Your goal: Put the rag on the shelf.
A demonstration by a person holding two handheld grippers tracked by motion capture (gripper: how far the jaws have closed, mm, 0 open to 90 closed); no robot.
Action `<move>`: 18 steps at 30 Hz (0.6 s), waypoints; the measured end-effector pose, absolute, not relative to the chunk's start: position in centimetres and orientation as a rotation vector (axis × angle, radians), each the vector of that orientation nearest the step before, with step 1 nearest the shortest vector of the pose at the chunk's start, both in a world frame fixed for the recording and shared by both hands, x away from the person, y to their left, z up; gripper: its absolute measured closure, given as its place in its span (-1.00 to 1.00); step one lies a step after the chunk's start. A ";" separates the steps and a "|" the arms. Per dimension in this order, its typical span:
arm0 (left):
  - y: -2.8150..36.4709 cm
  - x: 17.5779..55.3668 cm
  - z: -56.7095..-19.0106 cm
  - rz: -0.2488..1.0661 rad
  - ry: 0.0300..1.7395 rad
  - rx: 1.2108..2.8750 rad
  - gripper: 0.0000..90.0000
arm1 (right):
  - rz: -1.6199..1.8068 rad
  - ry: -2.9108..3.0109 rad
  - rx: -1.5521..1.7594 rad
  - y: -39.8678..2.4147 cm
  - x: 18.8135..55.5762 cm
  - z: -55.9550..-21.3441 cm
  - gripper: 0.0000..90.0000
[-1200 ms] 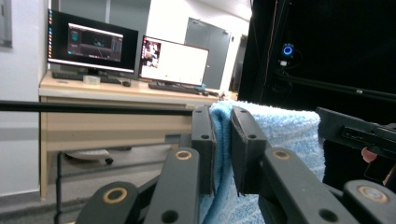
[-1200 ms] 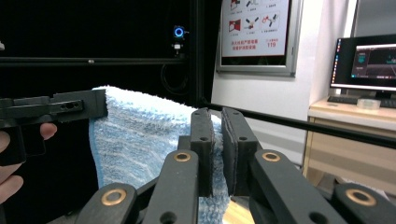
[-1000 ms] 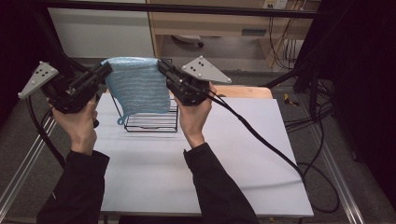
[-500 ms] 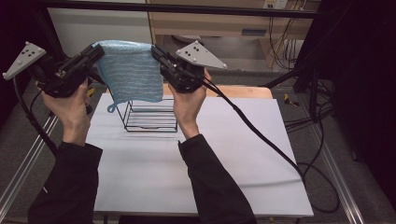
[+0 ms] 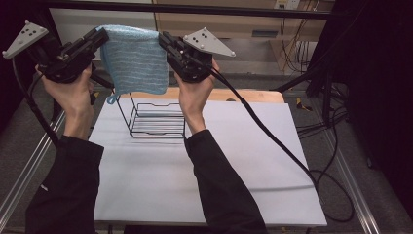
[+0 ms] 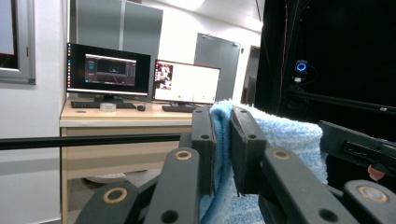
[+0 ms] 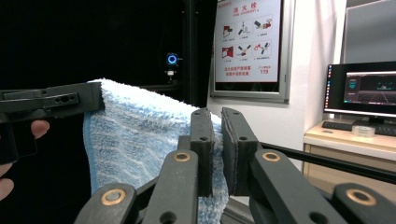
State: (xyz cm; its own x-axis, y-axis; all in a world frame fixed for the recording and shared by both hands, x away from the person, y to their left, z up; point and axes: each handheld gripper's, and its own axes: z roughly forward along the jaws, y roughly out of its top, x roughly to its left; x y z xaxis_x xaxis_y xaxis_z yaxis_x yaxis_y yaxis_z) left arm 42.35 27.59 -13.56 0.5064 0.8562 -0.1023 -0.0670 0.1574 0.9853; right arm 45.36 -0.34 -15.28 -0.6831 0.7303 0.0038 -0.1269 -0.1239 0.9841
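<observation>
Blue striped terry towel (image 5: 134, 58): we had raised it clear above the black wire rack (image 5: 157, 119), left gripper (image 5: 100, 38) and right gripper (image 5: 164, 41) both clenched on its top corners.

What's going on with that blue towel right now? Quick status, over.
Left gripper and right gripper both shut on blue towel, one top corner each. Towel hangs spread above wire rack. Nothing in the way.

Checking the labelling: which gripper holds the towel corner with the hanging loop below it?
The left gripper; the loop dangles below its side of the towel.
</observation>
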 end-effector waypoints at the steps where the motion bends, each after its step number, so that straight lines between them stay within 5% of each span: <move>1: 27.5 42.6 -13.4 0.771 0.808 1.237 0.79 | 1.864 1.556 0.680 -0.4 45.5 -15.2 0.87; 18: 26.5 46.4 -11.7 0.750 0.803 1.234 0.79 | 1.875 1.503 0.712 -1.1 47.4 -14.0 0.87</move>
